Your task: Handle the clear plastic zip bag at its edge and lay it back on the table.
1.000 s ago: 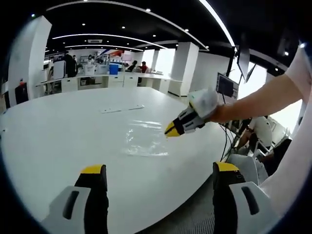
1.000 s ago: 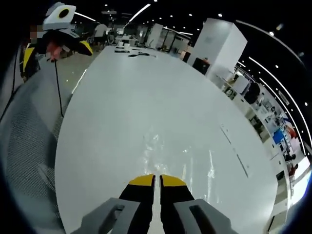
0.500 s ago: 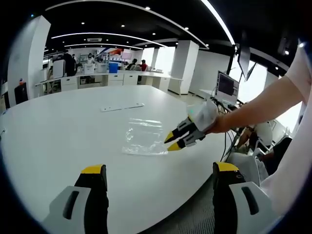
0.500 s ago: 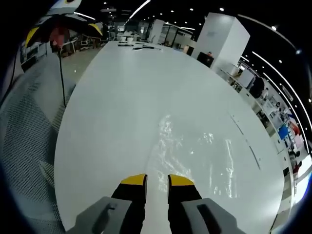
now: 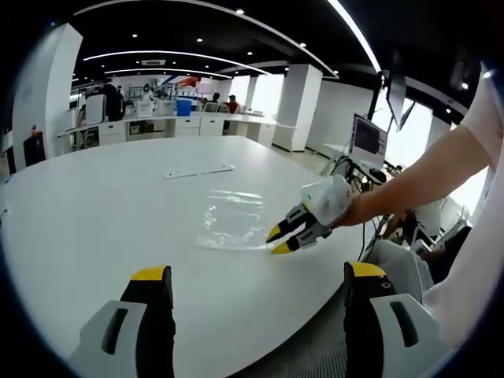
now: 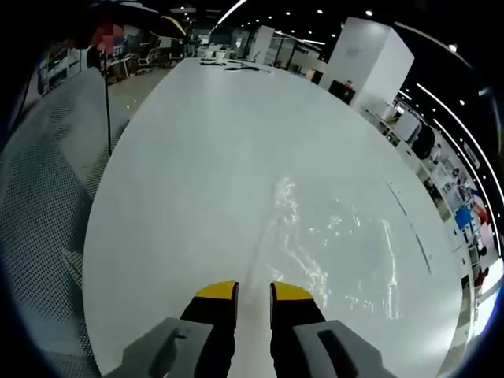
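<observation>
The clear plastic zip bag (image 5: 232,220) lies flat on the white table (image 5: 94,213). In the left gripper view my right gripper (image 5: 277,240) hovers at the bag's near right corner, its yellow tips slightly apart and holding nothing. A person's bare arm reaches in behind it from the right. My left gripper (image 5: 256,272) stands wide open over the table's near edge, well short of the bag. In the right gripper view the bag (image 6: 339,244) glints ahead and to the right of my right gripper (image 6: 253,291). The bag's edge runs just ahead of the parted tips.
Two thin flat strips (image 5: 197,172) lie on the table beyond the bag. The table's rounded edge (image 6: 94,228) drops to a mesh chair (image 6: 39,197). A monitor (image 5: 366,138) and cables stand off the table to the right, with desks and people far behind.
A second ago the right gripper was shut on the bag's edge, holding it up. It has since opened, the bag lies flat, and the gripper has drawn back toward the table's edge.
</observation>
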The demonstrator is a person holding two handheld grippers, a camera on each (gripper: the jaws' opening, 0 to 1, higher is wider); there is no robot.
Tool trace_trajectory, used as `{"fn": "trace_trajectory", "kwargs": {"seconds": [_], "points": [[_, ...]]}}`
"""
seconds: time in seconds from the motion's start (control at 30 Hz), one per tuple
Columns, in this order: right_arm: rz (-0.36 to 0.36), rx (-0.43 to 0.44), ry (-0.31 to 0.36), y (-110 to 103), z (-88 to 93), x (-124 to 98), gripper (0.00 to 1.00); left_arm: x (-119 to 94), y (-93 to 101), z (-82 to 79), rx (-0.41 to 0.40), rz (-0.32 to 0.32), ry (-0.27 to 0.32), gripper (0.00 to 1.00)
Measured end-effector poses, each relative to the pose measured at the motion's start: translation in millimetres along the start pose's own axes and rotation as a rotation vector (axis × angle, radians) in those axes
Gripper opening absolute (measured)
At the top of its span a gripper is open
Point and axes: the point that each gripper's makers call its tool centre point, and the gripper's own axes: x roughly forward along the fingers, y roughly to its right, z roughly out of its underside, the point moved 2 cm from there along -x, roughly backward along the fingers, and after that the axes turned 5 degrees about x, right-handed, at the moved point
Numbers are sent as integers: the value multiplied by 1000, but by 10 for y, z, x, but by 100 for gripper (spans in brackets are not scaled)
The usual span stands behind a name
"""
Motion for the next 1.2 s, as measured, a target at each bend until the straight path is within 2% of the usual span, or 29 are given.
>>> {"fn": "trace_trajectory", "kwargs": {"seconds": [0.43, 0.73, 0.87, 1.2], "points": [[-2, 12, -5, 9, 55, 45, 11, 35, -6, 18, -5, 4, -8, 89], [1, 28, -19, 53, 52, 52, 7, 45, -30, 34, -13, 0, -10, 89], [-4, 25, -23, 51, 45, 53, 2, 51, -43, 35, -15, -4, -8, 89], [-12, 40, -39, 77, 74, 58, 0, 69, -74, 58, -19, -5, -9, 89]]}}
